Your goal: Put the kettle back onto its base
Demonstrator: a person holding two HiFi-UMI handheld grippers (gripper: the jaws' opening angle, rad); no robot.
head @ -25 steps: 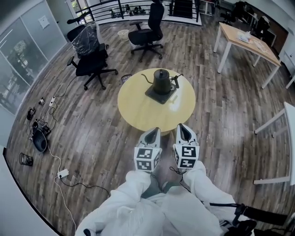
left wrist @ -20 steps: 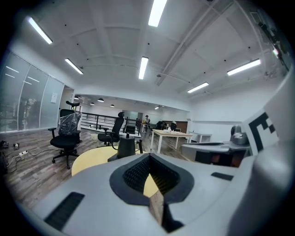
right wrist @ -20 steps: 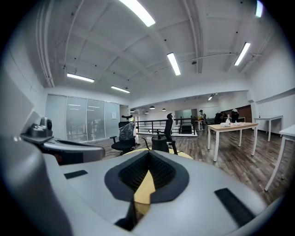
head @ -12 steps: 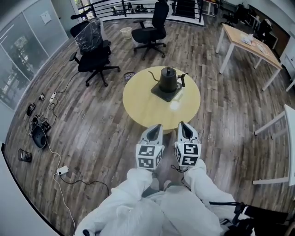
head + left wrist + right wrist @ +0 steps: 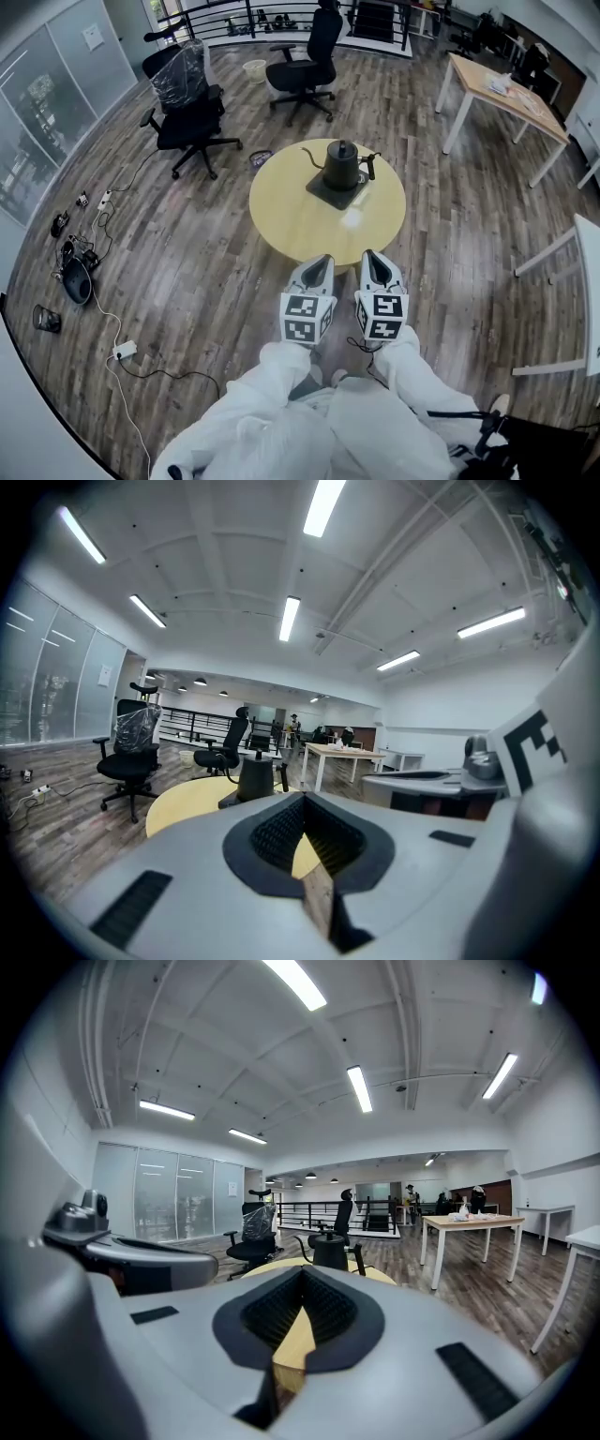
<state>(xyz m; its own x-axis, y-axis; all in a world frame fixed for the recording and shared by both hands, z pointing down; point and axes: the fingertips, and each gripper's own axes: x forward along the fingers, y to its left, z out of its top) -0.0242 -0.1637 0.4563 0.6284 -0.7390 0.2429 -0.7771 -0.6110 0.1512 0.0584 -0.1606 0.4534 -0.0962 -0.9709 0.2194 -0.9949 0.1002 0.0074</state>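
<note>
Both shut, empty — left claw [image 5: 319, 263], right claw [image 5: 372, 260]; kettle [image 5: 343, 167] upright on base [image 5: 328, 198], spout to head view's left

Kettle [image 5: 342, 160] on base [image 5: 327, 196], atop table [image 5: 291, 225]

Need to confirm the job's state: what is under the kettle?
The kettle stands on its dark square base, on the round yellow table. Its body covers the base's middle.
</note>
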